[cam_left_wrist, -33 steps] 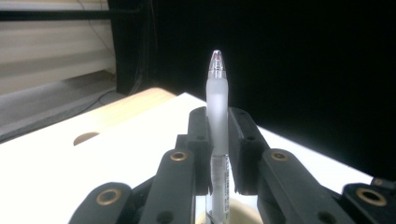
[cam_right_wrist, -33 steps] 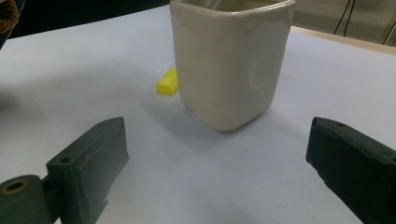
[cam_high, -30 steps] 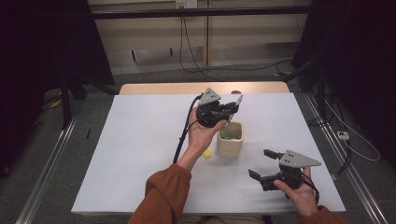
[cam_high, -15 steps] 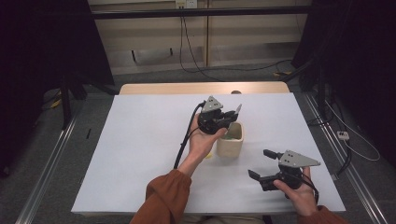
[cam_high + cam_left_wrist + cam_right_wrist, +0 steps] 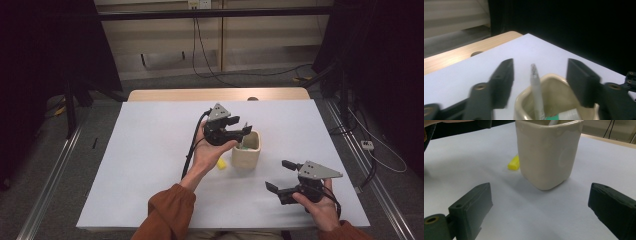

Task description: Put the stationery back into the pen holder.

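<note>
A cream cup (image 5: 246, 151) stands mid-table, and in the left gripper view its rim (image 5: 554, 77) lies just below the jaws. A grey pen (image 5: 535, 87) stands upright in the cup beside a green-and-white item (image 5: 564, 116). My left gripper (image 5: 242, 127) hovers over the cup; its jaws have just been opening, and the pen rises between them untouched. Nearer the table's front right, my right gripper (image 5: 276, 175) is held open, pointing at the cup (image 5: 546, 157) with nothing between its fingers.
A small yellow piece (image 5: 220, 163) lies on the white table sheet (image 5: 150, 165) just left of the cup, also seen in the right gripper view (image 5: 514, 163). The wooden table edge (image 5: 200, 95) runs along the back.
The left gripper came down a little over the cup and its jaws opened. The pen it held now stands in the cup. The right gripper has not moved.
</note>
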`<state>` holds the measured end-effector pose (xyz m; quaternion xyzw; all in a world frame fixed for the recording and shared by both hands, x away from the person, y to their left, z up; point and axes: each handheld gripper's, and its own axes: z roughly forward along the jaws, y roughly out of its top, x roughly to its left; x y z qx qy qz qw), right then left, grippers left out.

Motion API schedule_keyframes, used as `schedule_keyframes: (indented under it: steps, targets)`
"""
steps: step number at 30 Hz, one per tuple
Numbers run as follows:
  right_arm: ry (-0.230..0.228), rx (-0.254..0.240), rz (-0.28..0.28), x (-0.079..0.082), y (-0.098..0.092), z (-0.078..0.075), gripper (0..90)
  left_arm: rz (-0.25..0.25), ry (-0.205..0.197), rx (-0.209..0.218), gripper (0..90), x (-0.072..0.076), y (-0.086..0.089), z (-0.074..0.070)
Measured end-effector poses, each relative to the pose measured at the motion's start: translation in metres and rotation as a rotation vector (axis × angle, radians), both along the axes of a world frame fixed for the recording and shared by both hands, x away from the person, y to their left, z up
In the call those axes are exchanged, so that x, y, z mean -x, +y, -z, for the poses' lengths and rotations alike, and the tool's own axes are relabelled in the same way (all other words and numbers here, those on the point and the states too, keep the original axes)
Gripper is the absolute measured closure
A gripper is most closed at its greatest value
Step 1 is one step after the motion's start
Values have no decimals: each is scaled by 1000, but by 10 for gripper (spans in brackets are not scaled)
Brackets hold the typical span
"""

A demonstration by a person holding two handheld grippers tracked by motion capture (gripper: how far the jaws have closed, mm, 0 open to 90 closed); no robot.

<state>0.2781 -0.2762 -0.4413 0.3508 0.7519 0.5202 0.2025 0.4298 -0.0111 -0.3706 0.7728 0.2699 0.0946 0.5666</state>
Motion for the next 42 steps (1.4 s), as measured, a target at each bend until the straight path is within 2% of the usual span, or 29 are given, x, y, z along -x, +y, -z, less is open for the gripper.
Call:
schedule_keyframes:
  steps: [4, 10, 13, 16, 22, 24, 26, 29, 31, 35, 42]
  targets:
    - [-1, 2, 0, 0, 0, 0, 51, -32, 21, -6, 237, 0, 7, -3]
    - [-1, 2, 1, 0, 0, 0, 50, -48, 6, -3, 166, 3, 17, -8]
    - [-1, 3, 2, 0, 0, 0, 51, -65, 6, -39, 91, 4, 21, -11]
    - [-2, 3, 1, 0, 0, 0, 50, -70, 2, -54, 62, 5, 29, -13]
    - [-1, 4, 2, 0, 0, 0, 51, -45, -14, -65, 42, 7, 42, -13]
    - [-1, 5, 3, 0, 0, 0, 50, -53, -1, -65, 42, 7, 46, -11]
    - [-2, 5, 3, 0, 0, 0, 50, -68, -5, -76, 42, 6, 49, -8]
    - [-1, 5, 2, 0, 0, 0, 50, -53, 12, -67, 41, 2, 53, -3]
    - [1, 3, 4, 0, 0, 0, 50, -55, -5, -84, 42, 0, 55, -1]
    - [-2, 3, 3, 0, 0, 0, 50, -74, -9, -88, 47, -4, 57, 2]
    - [0, 1, 1, 0, 0, 0, 50, -78, 37, -126, 68, -17, 60, 17]
